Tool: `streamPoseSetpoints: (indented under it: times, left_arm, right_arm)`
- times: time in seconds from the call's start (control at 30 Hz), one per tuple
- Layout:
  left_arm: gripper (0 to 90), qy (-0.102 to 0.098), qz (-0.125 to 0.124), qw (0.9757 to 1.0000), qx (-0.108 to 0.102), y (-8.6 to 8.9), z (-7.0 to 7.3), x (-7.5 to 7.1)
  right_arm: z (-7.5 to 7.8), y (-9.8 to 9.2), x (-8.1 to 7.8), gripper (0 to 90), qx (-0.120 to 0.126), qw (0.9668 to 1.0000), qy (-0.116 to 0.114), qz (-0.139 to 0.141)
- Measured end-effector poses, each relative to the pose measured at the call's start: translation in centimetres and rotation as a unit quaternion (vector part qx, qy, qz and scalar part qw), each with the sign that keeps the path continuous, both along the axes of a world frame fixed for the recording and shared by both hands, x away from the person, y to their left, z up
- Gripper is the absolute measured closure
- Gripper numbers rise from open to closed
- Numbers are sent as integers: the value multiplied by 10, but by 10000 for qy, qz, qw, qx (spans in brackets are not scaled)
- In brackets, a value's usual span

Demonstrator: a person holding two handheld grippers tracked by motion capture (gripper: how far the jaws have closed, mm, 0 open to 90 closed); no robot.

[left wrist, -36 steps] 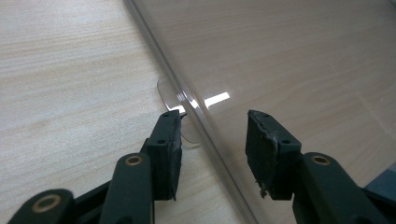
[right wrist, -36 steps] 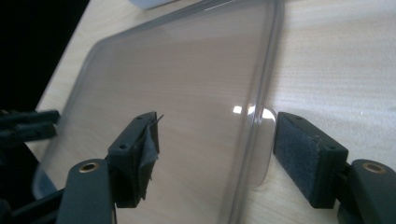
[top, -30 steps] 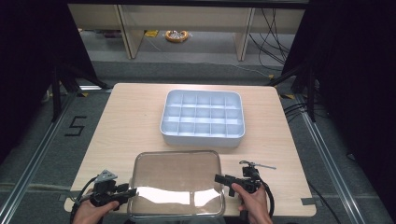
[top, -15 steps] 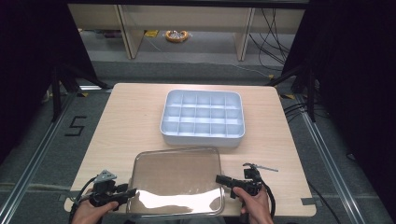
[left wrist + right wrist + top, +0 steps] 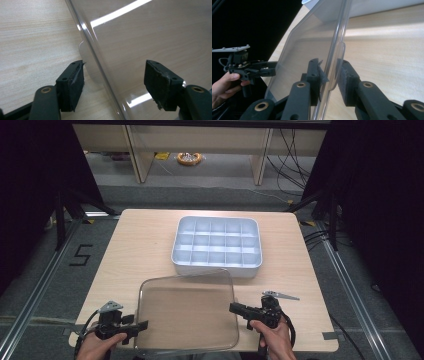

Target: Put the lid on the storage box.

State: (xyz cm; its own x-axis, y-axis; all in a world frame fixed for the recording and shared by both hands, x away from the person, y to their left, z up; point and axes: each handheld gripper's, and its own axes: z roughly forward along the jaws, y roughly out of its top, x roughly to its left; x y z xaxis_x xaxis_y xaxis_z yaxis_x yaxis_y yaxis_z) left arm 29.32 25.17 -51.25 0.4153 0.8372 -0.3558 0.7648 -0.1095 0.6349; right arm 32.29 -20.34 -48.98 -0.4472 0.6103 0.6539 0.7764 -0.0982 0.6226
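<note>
At the lower middle of the high view, one clear plastic lid point(image 5: 187, 312) sits between two grippers on a pale wooden desk point(image 5: 135, 245), its near edge running past the desk's front edge toward the bottom of the frame. One white tray point(image 5: 216, 245) with fifteen compartments, three rows of five, stands just beyond the lid at the frame's centre.

At lower left, the left gripper point(image 5: 140, 326) stands released: in the left gripper view its jaws have just been opening, and the lid's rim point(image 5: 100, 67) and small tab pass between the pads without touching either. At lower right, the right gripper point(image 5: 234, 308) is clenched on the lid's other rim; its jaws have just been closing, and the right gripper view shows both pads point(image 5: 319, 75) pressing the tab.

Both hands are cut off by the bottom edge. The lid's transparency makes its corners hard to trace.
</note>
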Motion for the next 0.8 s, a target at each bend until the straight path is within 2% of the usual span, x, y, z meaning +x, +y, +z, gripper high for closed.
streamPoseSetpoints:
  times: [0.1,0.13,0.17,0.2,0.23,0.27,0.33,0.4,0.47,0.5,0.53,0.57,0.67,0.7,0.73,0.8]
  left_arm:
    - [309,-6,56,10000,-80,0,-1,1]
    - [305,-8,128,9997,-219,0,-1,2]
    - [301,39,143,9996,-255,0,-1,3]
    - [300,76,71,9997,-208,2,-1,5]
    - [303,75,155,9990,-413,1,-2,6]
    - [307,183,189,9980,-580,2,-2,9]
    - [346,199,231,9973,-661,3,-2,10]
    - [370,262,328,9963,-753,5,-2,10]
    - [442,218,407,9952,-864,7,0,9]
    - [484,139,458,9953,-839,7,4,8]
    - [487,139,458,9953,-839,7,4,8]
    - [487,85,470,9957,-795,6,6,7]
    - [511,-27,586,9959,-693,2,12,3]
    - [515,-27,586,9959,-693,2,12,3]
    - [521,-44,579,9960,-680,2,13,2]
    - [528,-106,639,9952,-732,2,15,0]
  right_arm:
    - [0,0,2,742,35,10000,0,24]
    - [0,0,2,743,30,10000,-32,48]
    - [-1,-1,4,745,45,9999,-115,74]
    - [-1,-1,4,748,61,9999,-63,89]
    - [0,-1,6,750,86,9998,-119,139]
    - [0,-1,6,751,93,9997,-162,160]
    - [0,-1,7,750,86,9996,-194,163]
    - [1,-1,7,746,29,9998,-120,155]
    - [2,0,6,731,-131,9999,3,28]
    - [3,2,6,712,-386,9992,68,-47]
    - [5,3,5,705,-495,9987,35,-99]
    - [5,3,5,705,-495,9987,35,-99]
    - [13,13,2,658,-1008,9947,63,-211]
    - [13,13,2,658,-1008,9947,63,-211]
    - [16,17,1,651,-1182,9927,84,-234]
    - [17,17,1,650,-1222,9922,43,-221]
